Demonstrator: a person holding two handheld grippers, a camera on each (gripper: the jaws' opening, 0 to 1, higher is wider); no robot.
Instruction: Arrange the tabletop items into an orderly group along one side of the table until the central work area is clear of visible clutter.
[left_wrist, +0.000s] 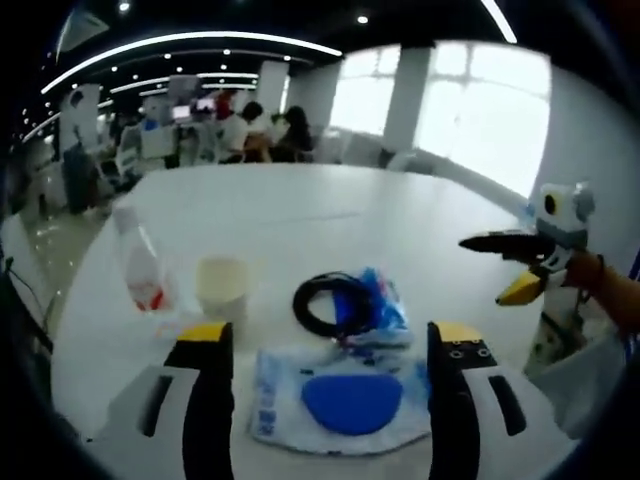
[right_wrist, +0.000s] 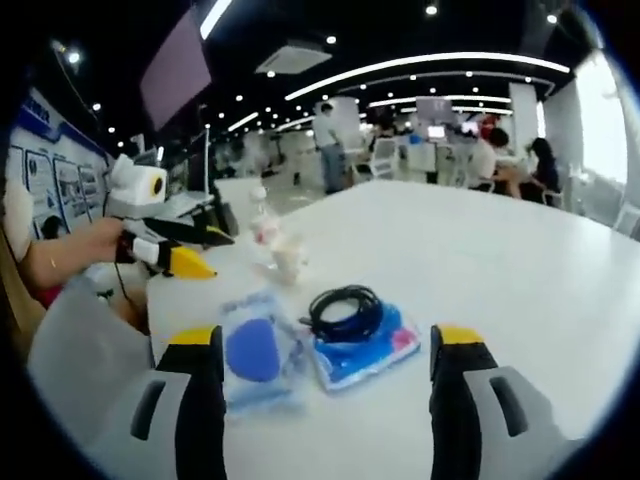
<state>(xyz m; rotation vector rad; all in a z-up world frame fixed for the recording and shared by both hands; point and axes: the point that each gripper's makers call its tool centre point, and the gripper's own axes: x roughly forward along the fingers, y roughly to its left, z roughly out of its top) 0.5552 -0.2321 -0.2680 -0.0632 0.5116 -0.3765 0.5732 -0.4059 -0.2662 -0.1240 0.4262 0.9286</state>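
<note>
- Left gripper view, far left: a clear plastic bottle (left_wrist: 137, 262) with a red label stands on the white table (left_wrist: 330, 205), near its edge.
- Just right of it: a pale cup (left_wrist: 222, 286), upright, close beside the bottle.
- Bottom centre: my left gripper (left_wrist: 331, 352), its 2 jaws spread wide and holding nothing; between them lies a clear packet with a blue oval pad (left_wrist: 347, 402).
- Behind the packet: a black coiled cable (left_wrist: 330, 303) resting on a blue wrapped pack (left_wrist: 380, 308).
- Far right: my right gripper (left_wrist: 522, 266), held above the table edge, jaws parted and empty.
- Right gripper view: its 2 jaws stand apart, nothing pinched; cable and both packs lie ahead.
</note>
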